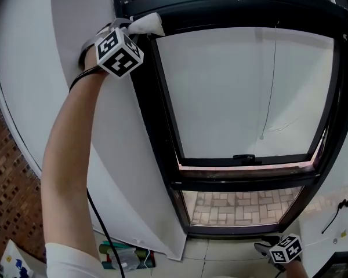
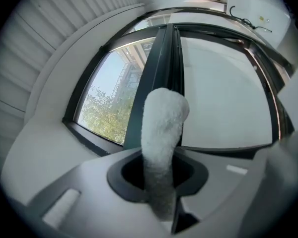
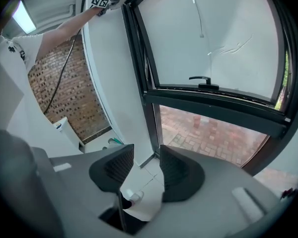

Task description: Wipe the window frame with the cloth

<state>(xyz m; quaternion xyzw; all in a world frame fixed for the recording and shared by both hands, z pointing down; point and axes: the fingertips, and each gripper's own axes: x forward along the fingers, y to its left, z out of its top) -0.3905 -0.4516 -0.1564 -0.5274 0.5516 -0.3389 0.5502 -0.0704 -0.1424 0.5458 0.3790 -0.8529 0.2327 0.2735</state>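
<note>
— White cloth [image 2: 161, 128] is sitting clamped between the jaws of the left hand-held gripper [image 2: 159, 175], and its free end is poking out towards the dark window frame [image 1: 158, 103], right?

— Yes. In the head view the arm is reaching up high, and the cloth is touching the frame's top left corner, where the upright is meeting the top bar.

— What is the right hand-held gripper [image 3: 146, 168] doing?

— It is hanging low, below the frame's lower right corner. Its jaws are standing moderately apart and gripping nothing.

— So how should the wipe go?

— I am judging that most of the frame is waiting to be wiped. Pushing the cloth's broad side into the bar and dragging steadily along one length looks best. The cloth is sticking out long and soft, so a light press is risking it folding away and skipping the groove.
</note>
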